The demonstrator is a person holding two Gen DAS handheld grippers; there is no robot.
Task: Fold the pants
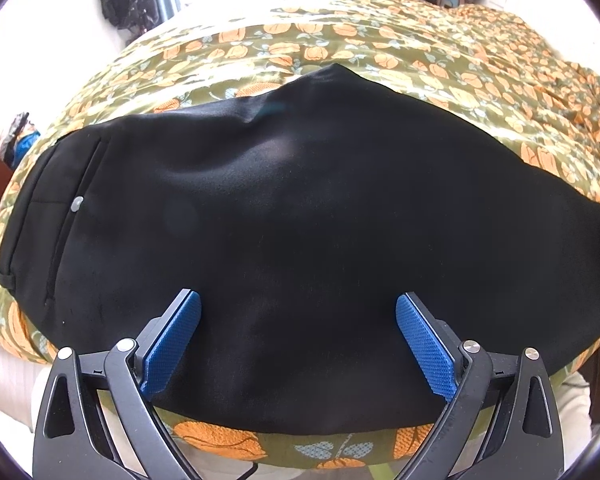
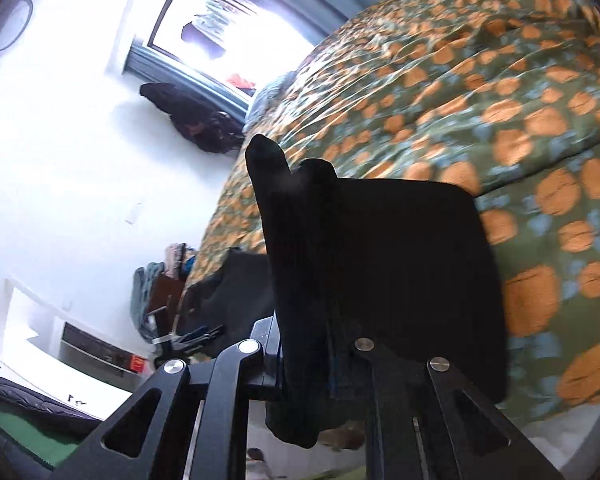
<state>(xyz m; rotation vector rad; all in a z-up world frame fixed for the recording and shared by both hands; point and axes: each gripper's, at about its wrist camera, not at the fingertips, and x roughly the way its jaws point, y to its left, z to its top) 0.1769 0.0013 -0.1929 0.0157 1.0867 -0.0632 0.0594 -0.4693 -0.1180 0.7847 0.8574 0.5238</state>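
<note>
Pants (image 1: 300, 208) lie spread black across the bed (image 1: 380, 44), on its olive cover printed with orange flowers, waistband and a small pale button (image 1: 77, 203) toward the left side of my left view. My left claw (image 1: 298, 312) hangs over the near part of them, jaws wide apart, blue pads (image 1: 172, 344) bare and gripping nothing. Over on the right, my right claw (image 2: 320, 360) is clamped tight on a bunched end of the same black fabric, which stands up past the fingers and drapes back toward the bed; that view is motion-blurred.
</note>
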